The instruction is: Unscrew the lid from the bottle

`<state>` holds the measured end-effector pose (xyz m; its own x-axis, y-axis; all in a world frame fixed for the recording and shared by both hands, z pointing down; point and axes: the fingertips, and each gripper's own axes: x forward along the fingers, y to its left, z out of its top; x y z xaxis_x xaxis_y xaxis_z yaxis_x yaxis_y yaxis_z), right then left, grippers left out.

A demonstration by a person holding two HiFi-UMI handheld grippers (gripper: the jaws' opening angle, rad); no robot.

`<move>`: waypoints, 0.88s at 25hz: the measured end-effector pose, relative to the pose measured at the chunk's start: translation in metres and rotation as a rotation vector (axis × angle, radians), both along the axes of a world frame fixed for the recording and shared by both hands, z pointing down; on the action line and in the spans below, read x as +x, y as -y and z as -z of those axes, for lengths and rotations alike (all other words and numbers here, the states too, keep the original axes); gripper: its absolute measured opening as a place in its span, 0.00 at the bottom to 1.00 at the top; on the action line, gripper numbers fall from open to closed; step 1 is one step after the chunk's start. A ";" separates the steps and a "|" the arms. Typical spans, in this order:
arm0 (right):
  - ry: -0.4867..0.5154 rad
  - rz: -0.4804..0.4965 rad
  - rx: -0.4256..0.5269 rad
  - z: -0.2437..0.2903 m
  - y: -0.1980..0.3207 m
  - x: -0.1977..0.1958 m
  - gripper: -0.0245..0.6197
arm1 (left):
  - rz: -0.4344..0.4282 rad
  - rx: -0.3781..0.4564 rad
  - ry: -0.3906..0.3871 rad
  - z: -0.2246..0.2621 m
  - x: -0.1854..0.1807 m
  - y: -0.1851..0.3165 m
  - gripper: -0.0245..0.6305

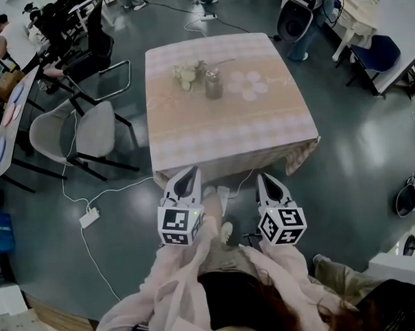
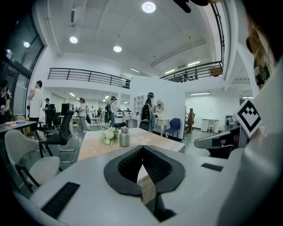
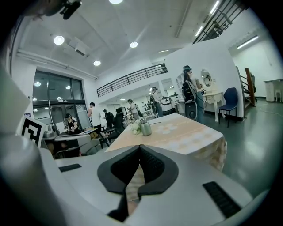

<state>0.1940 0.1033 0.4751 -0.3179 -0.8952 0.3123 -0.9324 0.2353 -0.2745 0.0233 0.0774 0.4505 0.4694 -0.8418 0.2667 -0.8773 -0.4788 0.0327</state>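
1. Pale checked table (image 1: 226,130) on a glossy dark floor (image 1: 358,161), grey chair (image 1: 89,132) beside it.
2. Bottle (image 1: 213,84), lid on, stands on the table's far half beside flowers (image 1: 187,76).
3. Left gripper (image 1: 188,172) and right gripper (image 1: 268,178): jaws closed, empty, short of the table.

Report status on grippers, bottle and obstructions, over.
Left gripper and right gripper shut, empty, short of the table. Bottle upright, lid on, flowers beside it. Nothing blocking the approach.

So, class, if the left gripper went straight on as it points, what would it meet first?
Probably the table at its near edge, though depth is unclear; the bottle stands further back.
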 end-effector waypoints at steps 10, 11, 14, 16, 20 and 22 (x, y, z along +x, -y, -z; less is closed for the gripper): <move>0.003 0.000 0.004 -0.003 0.010 0.002 0.06 | -0.017 0.012 0.009 -0.002 0.005 0.011 0.08; 0.001 0.000 0.004 -0.004 0.013 0.002 0.06 | -0.019 0.016 0.008 -0.001 0.005 0.014 0.08; -0.001 0.002 -0.002 -0.003 0.022 -0.001 0.06 | -0.024 0.017 0.007 0.001 0.006 0.024 0.08; -0.003 0.006 -0.004 -0.001 0.031 -0.004 0.06 | -0.033 0.015 0.005 0.002 0.006 0.033 0.08; -0.011 0.007 -0.008 -0.002 0.051 -0.009 0.06 | -0.041 0.016 0.008 -0.002 0.004 0.058 0.08; -0.015 -0.002 -0.012 -0.004 0.063 -0.010 0.06 | -0.050 0.011 0.005 -0.004 0.004 0.073 0.08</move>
